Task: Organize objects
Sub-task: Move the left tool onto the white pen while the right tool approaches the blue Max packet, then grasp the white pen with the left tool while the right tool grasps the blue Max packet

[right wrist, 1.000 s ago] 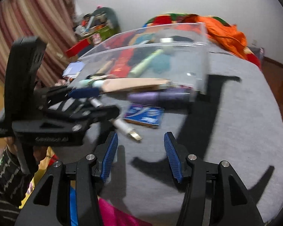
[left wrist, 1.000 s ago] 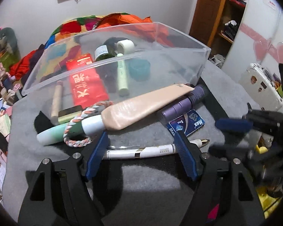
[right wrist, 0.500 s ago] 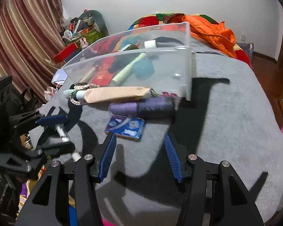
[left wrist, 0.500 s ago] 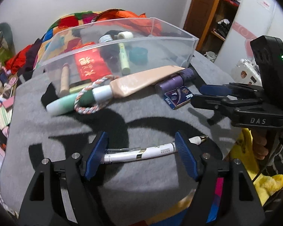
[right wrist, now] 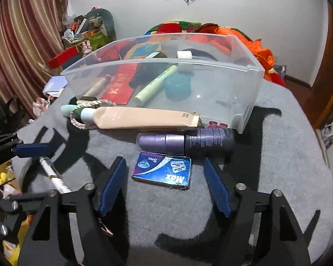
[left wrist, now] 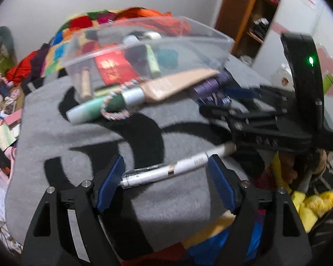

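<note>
A white pen lies slanted on the grey mat between the pads of my left gripper. Those jaws are opening and do not press on the pen. My right gripper hovers over a blue "Max" box; its jaws are opening too, and the box sits between the fingertips untouched. Behind the box lie a purple bottle, a beige tube and a green-and-white tube with a braided ring. They lie along the front of a clear plastic bin.
The bin holds a red packet, a pale green tube, a teal cup and other items. A hand in a striped sleeve holds the right gripper. Bright bedding lies behind the bin, with clutter at the left.
The left gripper has drawn back from the bin with the pen between its jaws. The jaws have widened and the pen now lies slanted. The right gripper has swung over the blue box and widened.
</note>
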### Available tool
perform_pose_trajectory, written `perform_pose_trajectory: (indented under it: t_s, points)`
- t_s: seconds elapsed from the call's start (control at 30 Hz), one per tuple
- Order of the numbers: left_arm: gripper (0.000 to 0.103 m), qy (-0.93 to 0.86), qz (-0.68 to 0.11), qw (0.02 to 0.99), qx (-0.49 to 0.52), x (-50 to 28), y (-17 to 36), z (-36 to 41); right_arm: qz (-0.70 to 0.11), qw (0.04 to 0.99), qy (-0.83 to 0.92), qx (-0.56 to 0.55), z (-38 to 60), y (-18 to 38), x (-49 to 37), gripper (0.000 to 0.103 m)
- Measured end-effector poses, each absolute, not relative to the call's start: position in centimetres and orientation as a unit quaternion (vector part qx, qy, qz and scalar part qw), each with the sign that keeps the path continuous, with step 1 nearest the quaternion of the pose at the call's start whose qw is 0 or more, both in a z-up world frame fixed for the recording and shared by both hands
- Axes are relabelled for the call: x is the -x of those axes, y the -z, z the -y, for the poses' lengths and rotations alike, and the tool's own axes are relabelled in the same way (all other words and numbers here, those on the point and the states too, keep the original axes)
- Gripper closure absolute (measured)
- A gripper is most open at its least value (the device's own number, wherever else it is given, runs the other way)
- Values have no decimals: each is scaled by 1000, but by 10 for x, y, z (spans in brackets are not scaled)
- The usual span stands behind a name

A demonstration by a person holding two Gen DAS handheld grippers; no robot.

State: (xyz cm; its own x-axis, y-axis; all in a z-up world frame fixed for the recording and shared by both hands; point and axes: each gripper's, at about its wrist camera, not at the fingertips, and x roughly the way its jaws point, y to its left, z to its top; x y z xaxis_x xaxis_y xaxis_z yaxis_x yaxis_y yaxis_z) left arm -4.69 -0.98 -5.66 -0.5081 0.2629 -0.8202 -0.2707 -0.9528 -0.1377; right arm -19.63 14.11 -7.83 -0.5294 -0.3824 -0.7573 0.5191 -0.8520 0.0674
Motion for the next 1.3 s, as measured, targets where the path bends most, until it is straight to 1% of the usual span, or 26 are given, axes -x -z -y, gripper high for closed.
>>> perform_pose_trajectory:
  t_s: [0.07,0.1,0.13,0.23,0.27,0.3,0.33,0.37,0.4,0.43,0.5,0.6,0.7,0.8,0.9,1.13,1.17,1.27,1.3]
  points:
    - [18,-870,-22,164,464,42,59,6,-90,258,871,-407,-144,78,195,48]
    - [18,-872,-31,162,461,41,59,4,-88,259,872,-407,-146,78,195,50]
    - [18,-872,-33,158,462,41,61,3,-85,258,872,-407,-150,77,194,55]
    - [20,-873,-31,141,465,45,64,1,-71,263,871,-409,-159,76,195,56]
    - [26,-874,-33,134,465,45,63,0,-69,264,871,-409,-160,75,194,57]
    - [37,-875,-35,129,465,46,62,-2,-69,265,871,-409,-162,75,193,57]
    - [42,-875,-34,128,465,47,61,-2,-70,265,871,-408,-163,75,191,57]
    - [51,-875,-32,127,466,47,60,-3,-71,265,871,-408,-164,74,190,57]
    - [56,-875,-32,126,466,46,59,-3,-72,266,871,-408,-167,73,188,57]
    - [57,-877,-37,124,463,43,58,-5,-72,264,872,-406,-170,72,186,57]
    - [67,-878,-46,119,461,38,59,-6,-64,254,875,-408,-183,71,184,57]
    - [74,-878,-45,115,462,29,57,-5,-45,239,879,-411,-202,70,181,57]
    - [79,-876,-41,119,466,25,56,-6,-36,228,881,-413,-217,69,178,57]
    - [79,-871,-50,134,470,29,54,-14,-36,233,877,-418,-222,70,174,57]
    - [78,-863,-42,162,476,43,56,-23,-47,242,875,-417,-214,71,169,57]
    - [78,-867,-45,178,464,68,61,-35,-60,252,874,-412,-197,72,160,57]
    - [79,-868,-45,178,461,69,62,-35,-59,252,874,-412,-197,72,160,57]
    - [91,-873,-50,175,452,63,61,-37,-47,262,871,-412,-198,69,157,57]
    - [93,-874,-51,173,451,61,61,-37,-45,264,871,-412,-198,68,156,57]
